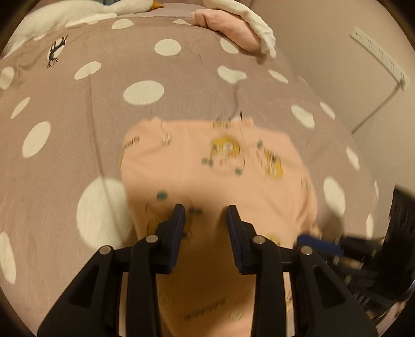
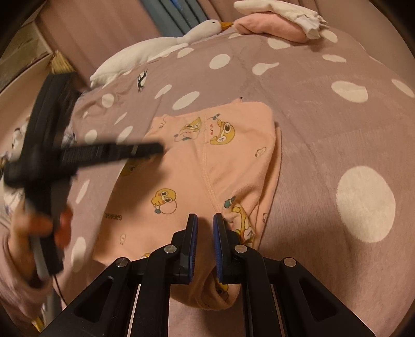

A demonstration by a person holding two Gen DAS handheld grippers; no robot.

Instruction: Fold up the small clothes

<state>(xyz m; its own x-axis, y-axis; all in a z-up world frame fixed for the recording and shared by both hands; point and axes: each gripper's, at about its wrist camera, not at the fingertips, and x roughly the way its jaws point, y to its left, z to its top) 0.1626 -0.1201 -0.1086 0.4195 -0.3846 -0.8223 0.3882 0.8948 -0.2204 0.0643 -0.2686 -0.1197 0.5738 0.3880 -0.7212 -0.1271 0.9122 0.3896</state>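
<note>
At the far left of the right wrist view, we are holding the left gripper (image 2: 155, 149) in a blurred hand (image 2: 33, 228); its fingers are reaching over the left edge of the peach garment (image 2: 197, 166). From its own camera, the left gripper (image 1: 205, 210) is hovering with its jaws parted and nothing pinched between them, the printed cloth lying beneath.

The garment, patterned with yellow cartoon figures, is lying flat in the middle of the dotted bedspread (image 2: 324, 134), its right side doubled over along a soft fold.

Further right, we are keeping the right gripper (image 2: 205, 220) low over the garment's near edge. Its jaws are standing almost closed with a thin slit between the pads; a bulge of peach cloth is sitting under them, but we cannot tell whether any is pinched.

At the bed's far side, a white goose plush (image 2: 166, 46) is lying left, and a folded pink piece (image 2: 269, 27) topped with white cloth (image 2: 293, 13) is resting right. No containers are showing.
</note>
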